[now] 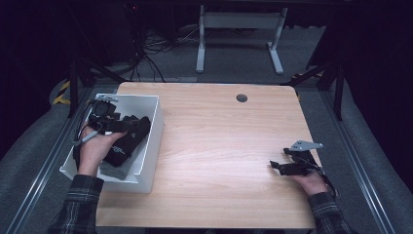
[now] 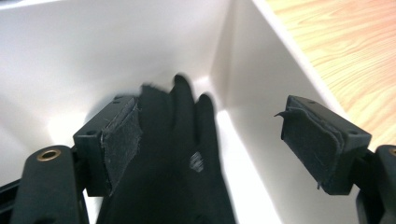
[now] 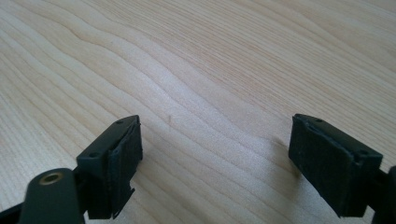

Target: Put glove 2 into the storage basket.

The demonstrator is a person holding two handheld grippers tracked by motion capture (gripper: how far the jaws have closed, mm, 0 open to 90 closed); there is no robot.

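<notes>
My left hand-held gripper over white bin, jaws spread wide, grasping nothing; black glove lies inside bin, against one pad, placed there for storage. Right hand-held gripper released, parked on worktop well right of bin, idle.

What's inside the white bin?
A black glove lies in the white bin, under the left tongs. The hand and glove cover part of the floor; anything beneath stays hidden.
</notes>
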